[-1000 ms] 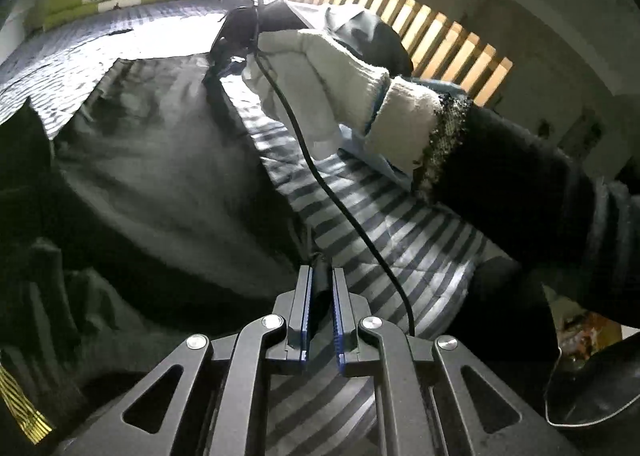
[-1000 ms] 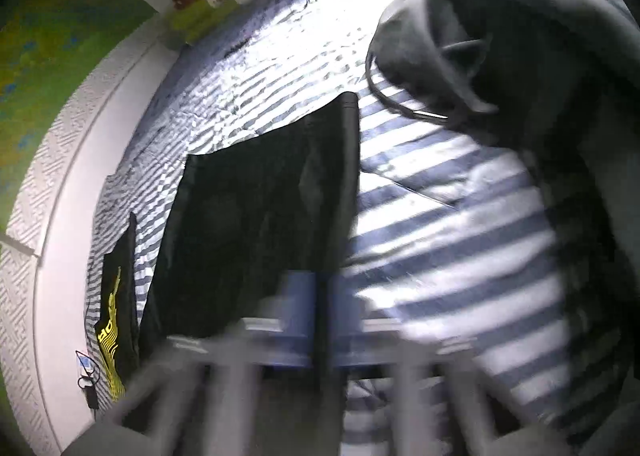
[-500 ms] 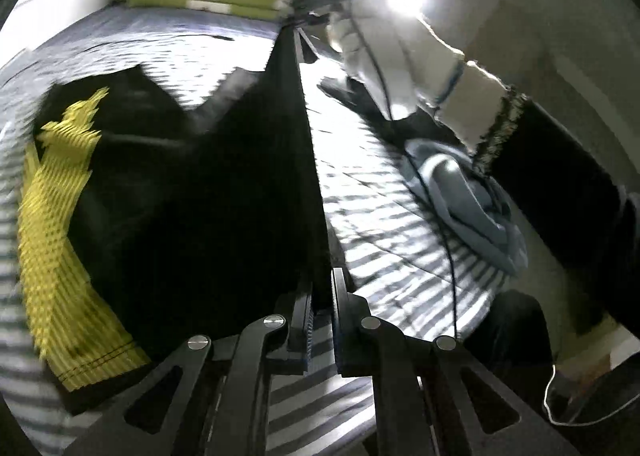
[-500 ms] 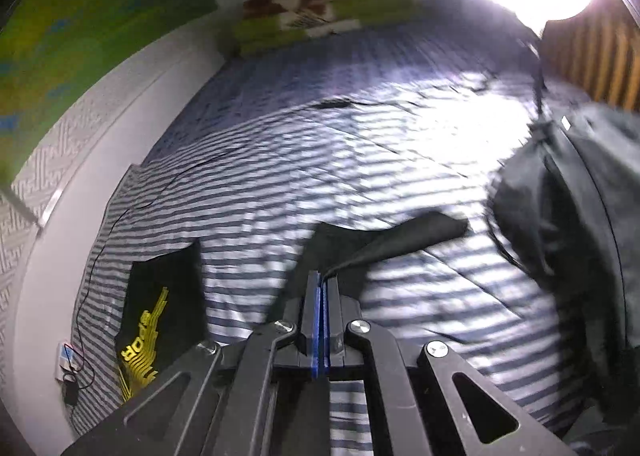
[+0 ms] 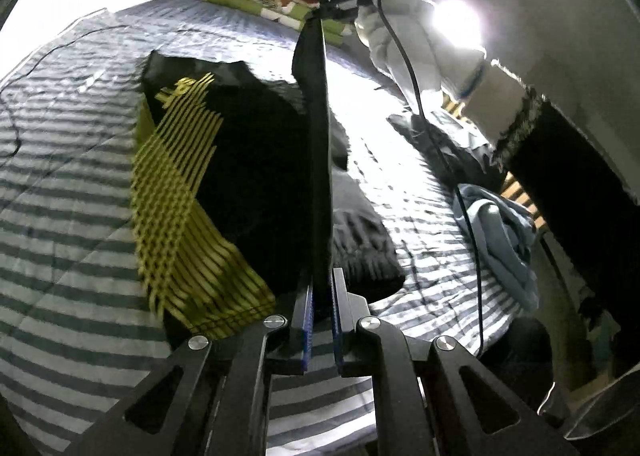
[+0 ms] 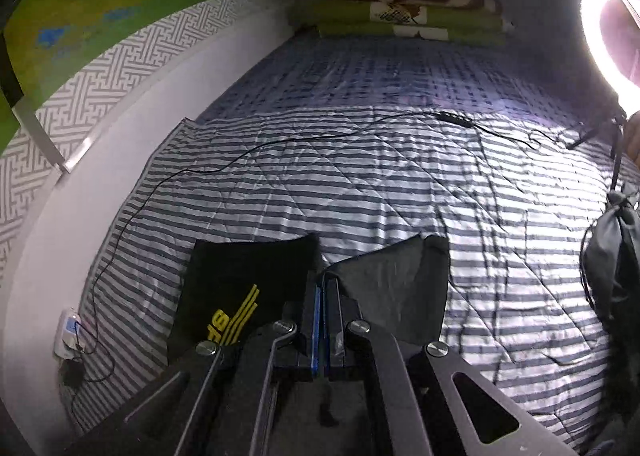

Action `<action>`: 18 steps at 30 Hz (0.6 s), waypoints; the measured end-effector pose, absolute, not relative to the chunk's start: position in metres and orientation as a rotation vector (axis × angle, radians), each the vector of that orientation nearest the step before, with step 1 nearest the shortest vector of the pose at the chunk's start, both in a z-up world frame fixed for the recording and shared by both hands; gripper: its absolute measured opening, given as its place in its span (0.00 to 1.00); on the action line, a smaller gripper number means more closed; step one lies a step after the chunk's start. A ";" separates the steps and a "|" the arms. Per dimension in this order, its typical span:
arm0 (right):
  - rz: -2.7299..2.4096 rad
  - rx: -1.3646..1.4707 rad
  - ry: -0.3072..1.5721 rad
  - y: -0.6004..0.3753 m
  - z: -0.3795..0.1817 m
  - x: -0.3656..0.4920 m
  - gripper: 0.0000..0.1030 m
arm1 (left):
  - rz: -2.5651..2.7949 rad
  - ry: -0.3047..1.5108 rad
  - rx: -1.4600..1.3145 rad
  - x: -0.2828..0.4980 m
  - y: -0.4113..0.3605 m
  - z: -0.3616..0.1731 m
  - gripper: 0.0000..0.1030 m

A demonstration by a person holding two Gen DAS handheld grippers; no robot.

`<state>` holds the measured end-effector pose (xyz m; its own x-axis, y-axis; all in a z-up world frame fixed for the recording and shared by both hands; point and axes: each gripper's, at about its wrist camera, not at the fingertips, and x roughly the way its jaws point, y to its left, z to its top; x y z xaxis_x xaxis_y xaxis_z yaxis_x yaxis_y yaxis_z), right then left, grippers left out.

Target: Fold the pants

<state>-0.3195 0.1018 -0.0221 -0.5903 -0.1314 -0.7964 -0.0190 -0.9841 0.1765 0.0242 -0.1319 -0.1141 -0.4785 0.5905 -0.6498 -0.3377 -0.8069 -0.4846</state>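
Note:
Black pants with a yellow striped print lie partly on the striped bedspread. One edge of them runs taut and lifted between both grippers. My left gripper is shut on the near end of that edge. The right gripper, held by a white-gloved hand, pinches the far end. In the right wrist view, my right gripper is shut on the fabric; the pants hang below it, yellow lettering at the left, grey inner side at the right.
Folded green and brown blankets are stacked at the head of the bed. A thin cable crosses the bedspread to a socket by the left wall. A ring light, a dark bag and a blue garment are at the right.
Both grippers have swung across the bed with the pants edge held. The right one rose, the edge is now stretched straight, and the yellow print has come into view.

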 end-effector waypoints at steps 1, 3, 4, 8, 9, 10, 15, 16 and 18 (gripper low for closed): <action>-2.738 1.390 -0.222 0.089 -0.024 -0.325 0.01 | 2.281 -0.408 -1.176 0.024 -0.135 -0.119 0.05; -2.726 1.395 -0.166 0.063 -0.031 -0.338 0.01 | 2.271 -0.421 -1.220 0.023 -0.140 -0.130 0.00; -2.720 1.398 -0.126 0.047 -0.037 -0.345 0.01 | 2.269 -0.414 -1.234 0.024 -0.140 -0.134 0.00; -2.674 1.417 0.014 -0.010 -0.063 -0.367 0.01 | 2.261 -0.413 -1.286 0.021 -0.143 -0.149 0.00; -2.658 1.425 0.055 -0.026 -0.073 -0.373 0.01 | 2.263 -0.413 -1.292 0.019 -0.144 -0.152 0.00; -2.646 1.432 0.078 -0.035 -0.079 -0.376 0.01 | 2.260 -0.413 -1.295 0.018 -0.146 -0.154 0.00; -2.552 1.494 0.275 -0.075 -0.116 -0.386 0.01 | 2.305 -0.411 -1.275 0.010 -0.163 -0.150 0.00; -2.538 1.522 0.301 -0.074 -0.120 -0.386 0.02 | 2.321 -0.433 -1.276 0.006 -0.169 -0.149 0.00; -2.551 1.543 0.326 -0.067 -0.119 -0.380 0.10 | 2.354 -0.461 -1.282 -0.001 -0.179 -0.149 0.01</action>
<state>-0.3796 -0.0670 -0.1192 -0.4628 -0.0096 -0.8864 0.2322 -0.9663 -0.1108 -0.0012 -0.1790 -0.1486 -0.4874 0.5076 -0.7105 -0.2020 -0.8572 -0.4738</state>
